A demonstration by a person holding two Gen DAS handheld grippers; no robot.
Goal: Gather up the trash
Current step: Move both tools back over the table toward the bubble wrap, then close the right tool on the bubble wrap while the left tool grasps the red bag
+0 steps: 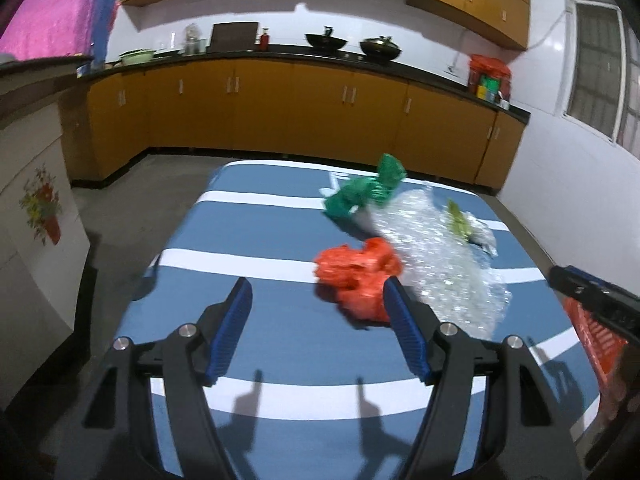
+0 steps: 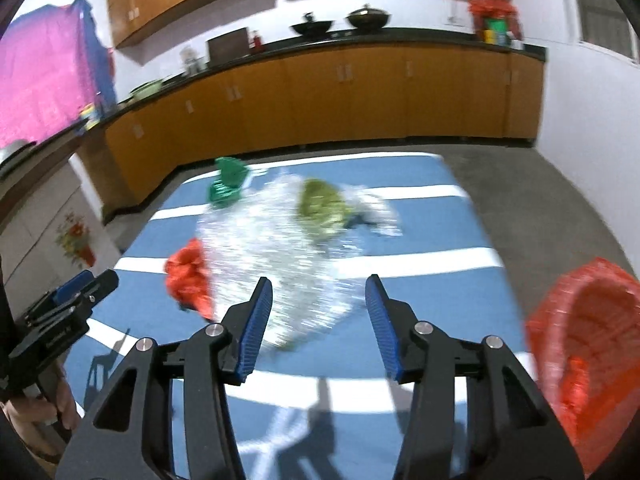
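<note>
Trash lies on a blue table with white stripes point(image 1: 260, 232): a crumpled red plastic bag point(image 1: 356, 280) point(image 2: 188, 276), a sheet of clear bubble wrap point(image 1: 440, 264) point(image 2: 280, 256), a crumpled green bag point(image 1: 368, 192) point(image 2: 228, 184) and a yellow-green wrapper point(image 1: 458, 220) point(image 2: 322, 206). My left gripper point(image 1: 318, 288) is open and empty above the table, its right finger just in front of the red bag. My right gripper point(image 2: 320, 288) is open and empty, just short of the bubble wrap. The right wrist view is motion-blurred.
A red mesh basket point(image 2: 592, 344) point(image 1: 596, 340) sits at the table's right edge. Orange kitchen cabinets point(image 1: 280, 108) with a dark counter holding woks run along the far wall. A white cabinet with a flower sticker point(image 1: 36, 220) stands left of the table.
</note>
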